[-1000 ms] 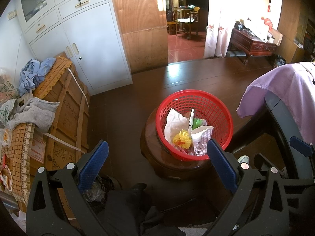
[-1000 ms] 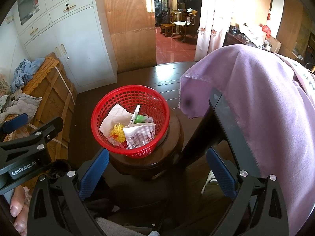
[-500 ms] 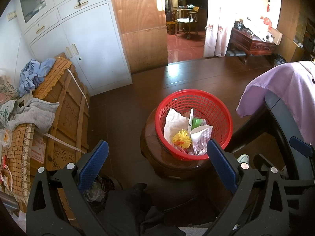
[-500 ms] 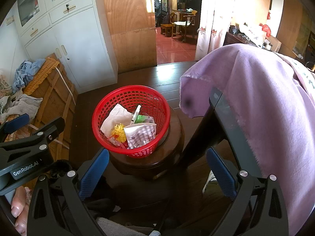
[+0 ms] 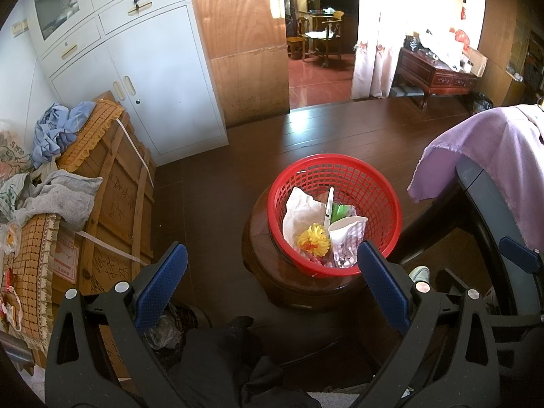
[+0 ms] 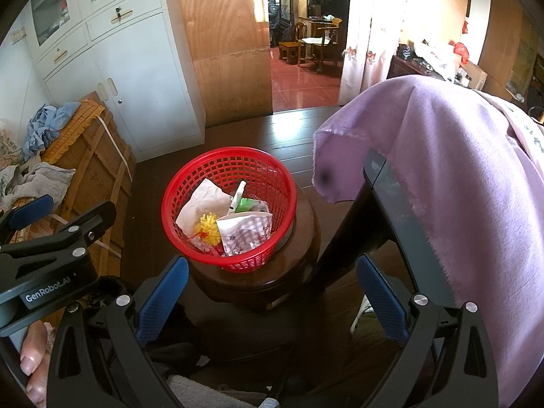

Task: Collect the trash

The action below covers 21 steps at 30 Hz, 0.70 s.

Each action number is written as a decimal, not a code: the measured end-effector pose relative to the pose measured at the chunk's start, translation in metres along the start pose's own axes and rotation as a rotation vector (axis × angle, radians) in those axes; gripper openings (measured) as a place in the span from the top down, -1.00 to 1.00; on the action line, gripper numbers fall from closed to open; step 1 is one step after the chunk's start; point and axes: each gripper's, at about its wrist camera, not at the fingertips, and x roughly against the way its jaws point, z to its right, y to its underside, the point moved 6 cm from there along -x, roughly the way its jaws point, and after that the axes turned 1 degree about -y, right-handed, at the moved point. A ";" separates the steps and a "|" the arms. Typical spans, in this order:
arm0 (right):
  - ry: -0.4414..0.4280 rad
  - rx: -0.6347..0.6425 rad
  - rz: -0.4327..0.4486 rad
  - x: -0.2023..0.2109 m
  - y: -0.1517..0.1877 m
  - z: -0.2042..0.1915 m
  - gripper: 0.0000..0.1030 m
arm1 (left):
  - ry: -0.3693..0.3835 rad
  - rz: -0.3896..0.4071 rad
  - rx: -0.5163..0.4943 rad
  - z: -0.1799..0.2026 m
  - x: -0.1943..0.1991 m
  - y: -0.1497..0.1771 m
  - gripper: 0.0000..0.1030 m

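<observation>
Dark wood flooring (image 5: 238, 156) is filling the room, and a red mesh basket (image 5: 370, 183) is sitting on a round dark wooden stool (image 5: 258, 258) mid-floor. Trash is lying inside: crumpled white paper (image 5: 301, 207), a yellow pom-pom flower (image 5: 314, 238), a checked paper bag (image 5: 346, 238), a green wrapper (image 5: 340, 210). All of it is looking light, soft and crushable; the paper and bag should be pinching easily at a raised edge, the pom-pom at its fluff. The basket is thin stiff plastic, likely light, best gripped at the rim.

Left gripper (image 5: 272, 282) is hovering above and short of the basket, fingers spread wide, holding nothing; the basket's near rim is showing just past its right finger. Right gripper (image 6: 272, 292) is likewise spread and holding nothing, with basket (image 6: 190, 183) ahead, centred between the fingers, not touching. A purple cloth (image 6: 459, 170) is draping over furniture to the right; a wooden crate (image 5: 112, 204) with clothes piled on it is standing left, white cabinet (image 5: 153, 78) behind.
</observation>
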 end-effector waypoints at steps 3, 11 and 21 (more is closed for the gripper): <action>0.000 0.000 0.001 0.001 -0.001 -0.001 -0.89 | 0.000 0.000 0.000 0.000 0.000 0.000 -0.87; 0.001 0.000 0.000 0.000 0.000 -0.002 -0.89 | 0.000 0.000 -0.002 0.001 0.000 0.000 -0.87; 0.000 0.000 0.001 0.000 0.000 -0.004 -0.89 | -0.007 0.002 -0.006 -0.003 0.001 -0.001 -0.87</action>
